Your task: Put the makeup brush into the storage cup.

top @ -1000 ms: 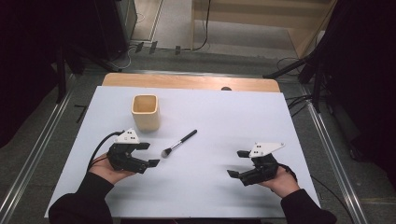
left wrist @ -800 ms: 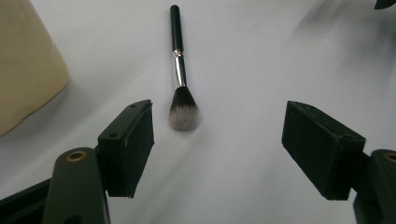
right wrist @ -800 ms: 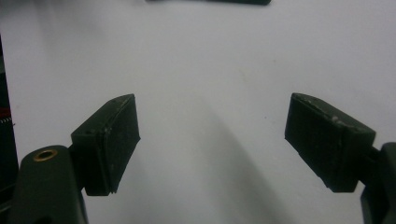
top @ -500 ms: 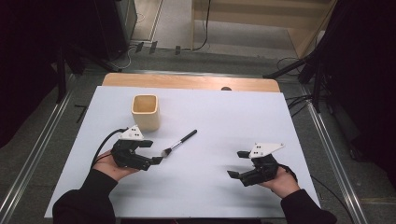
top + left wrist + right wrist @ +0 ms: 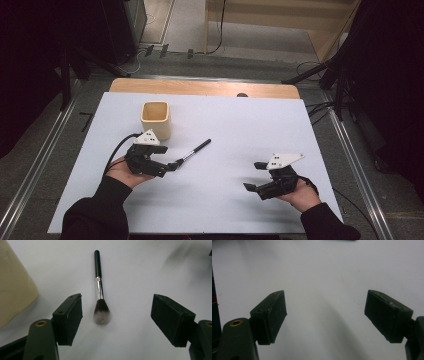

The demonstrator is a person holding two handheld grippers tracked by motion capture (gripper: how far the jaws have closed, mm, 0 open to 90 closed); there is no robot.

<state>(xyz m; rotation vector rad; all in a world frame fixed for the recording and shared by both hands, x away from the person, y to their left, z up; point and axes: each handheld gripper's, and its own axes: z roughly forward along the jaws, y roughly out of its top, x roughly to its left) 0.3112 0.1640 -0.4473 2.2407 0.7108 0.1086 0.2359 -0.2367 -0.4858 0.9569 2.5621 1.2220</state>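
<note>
Now the left gripper (image 5: 116,315) gapes wide around the brush (image 5: 100,293) head — the right gripper (image 5: 256,176) gapes too, holding nothing.

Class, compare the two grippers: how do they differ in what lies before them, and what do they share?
The left gripper faces a makeup brush lying beside the beige cup; the right gripper faces bare white table. In the high view, left sits near the cup, right apart. Both are open.

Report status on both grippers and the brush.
Left gripper open, bristle end of the brush between its jaws, ungripped. Right gripper open, idle. Cup beside left gripper, not blocking.
</note>
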